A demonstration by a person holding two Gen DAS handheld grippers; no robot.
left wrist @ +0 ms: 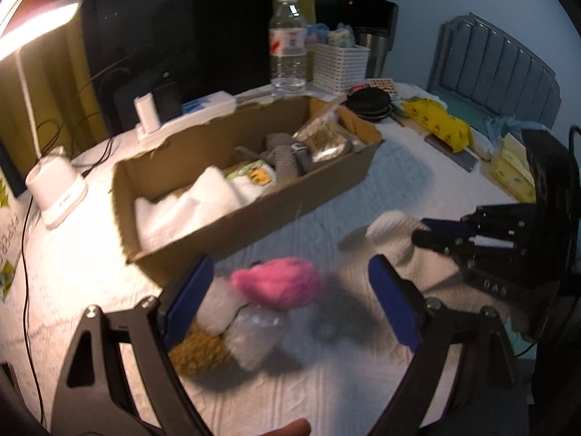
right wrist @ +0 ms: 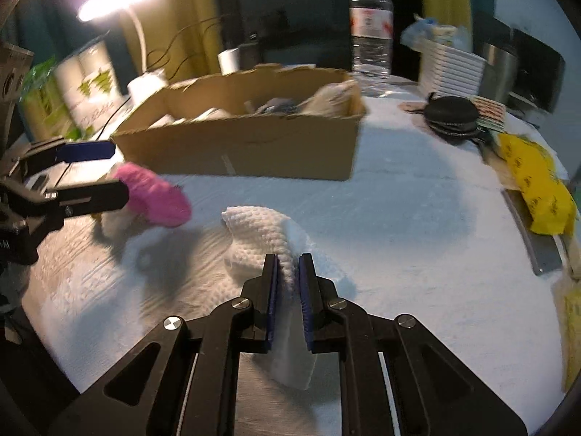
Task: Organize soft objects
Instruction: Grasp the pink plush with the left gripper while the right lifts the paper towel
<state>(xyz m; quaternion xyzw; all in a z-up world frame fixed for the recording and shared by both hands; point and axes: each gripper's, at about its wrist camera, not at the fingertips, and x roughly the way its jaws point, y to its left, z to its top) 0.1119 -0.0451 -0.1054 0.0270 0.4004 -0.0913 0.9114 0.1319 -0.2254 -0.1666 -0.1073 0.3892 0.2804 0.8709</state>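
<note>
A pink fuzzy toy [left wrist: 279, 281] lies on the white tablecloth with a white soft piece [left wrist: 218, 307], a clear plastic bag [left wrist: 256, 338] and a brown fuzzy item [left wrist: 199, 354] beside it. My left gripper [left wrist: 290, 283] is open, its jaws on either side of this pile; it also shows in the right wrist view [right wrist: 98, 170] by the pink toy [right wrist: 156, 196]. My right gripper [right wrist: 288, 265] is shut on a white knitted cloth [right wrist: 261, 232] lying on the table; it also shows in the left wrist view [left wrist: 425, 232] at the cloth [left wrist: 395, 232]. A cardboard box [left wrist: 254, 210] holds several soft items.
A water bottle [left wrist: 288, 43], white basket [left wrist: 339, 67], black round pouches [left wrist: 368, 103] and yellow packet [left wrist: 437, 123] stand behind and right of the box. A white lamp base [left wrist: 56, 189] with cables is at the left. Paper rolls [right wrist: 83, 87] stand far left.
</note>
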